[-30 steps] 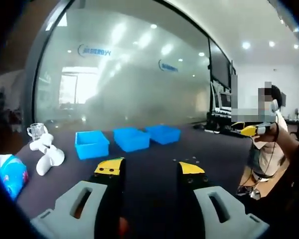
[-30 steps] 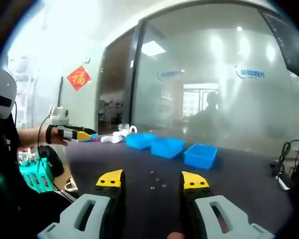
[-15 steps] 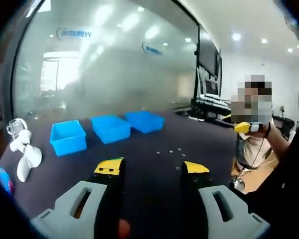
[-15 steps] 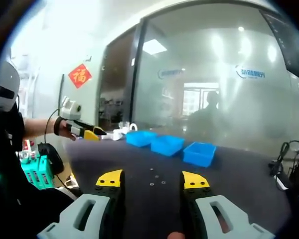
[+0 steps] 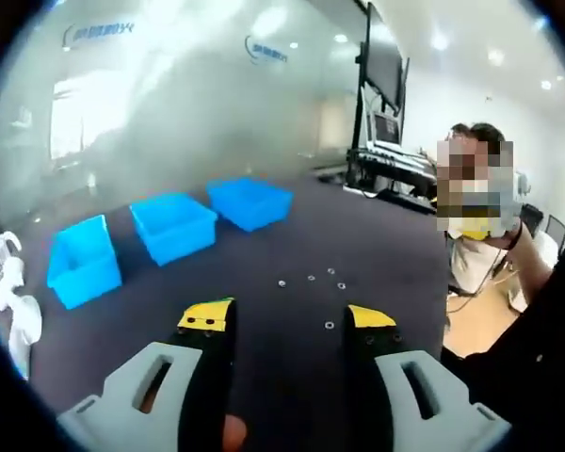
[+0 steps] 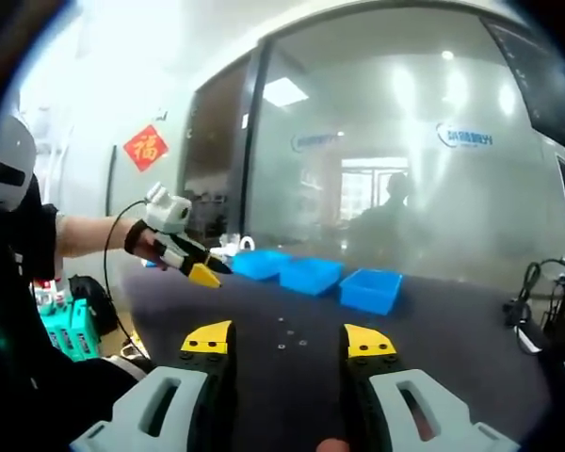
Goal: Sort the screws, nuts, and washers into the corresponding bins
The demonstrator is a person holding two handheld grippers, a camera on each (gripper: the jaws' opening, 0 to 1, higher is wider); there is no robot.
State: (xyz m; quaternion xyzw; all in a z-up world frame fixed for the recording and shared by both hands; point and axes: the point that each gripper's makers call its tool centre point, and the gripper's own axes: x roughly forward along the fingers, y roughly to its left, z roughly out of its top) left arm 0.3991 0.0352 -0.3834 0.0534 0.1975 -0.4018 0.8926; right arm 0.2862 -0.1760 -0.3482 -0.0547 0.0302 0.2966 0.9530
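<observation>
Several small screws, nuts and washers (image 5: 311, 278) lie scattered on the dark table (image 5: 264, 330), just ahead of my left gripper (image 5: 288, 316). Its yellow-tipped jaws stand open with nothing between them. Three blue bins sit in a row beyond: one (image 5: 80, 273) at the left, one (image 5: 174, 226) in the middle, one (image 5: 250, 202) at the right. In the right gripper view my right gripper (image 6: 288, 339) is open and empty above the table, with the small parts (image 6: 281, 321) ahead of it and the blue bins (image 6: 311, 275) further back. The left gripper (image 6: 193, 264) reaches in from the left, held by a hand.
A white figure (image 5: 14, 311) stands at the table's left end. A person (image 5: 490, 235) stands at the right edge holding the right gripper (image 5: 471, 229). Monitors (image 5: 386, 94) line the back. A green crate (image 6: 71, 325) sits on the floor left of the table, and cables (image 6: 527, 311) hang at its right.
The left gripper has swung right and lower over the table, nearer the small parts; the right gripper view shows it reaching further in. The right gripper has hardly moved.
</observation>
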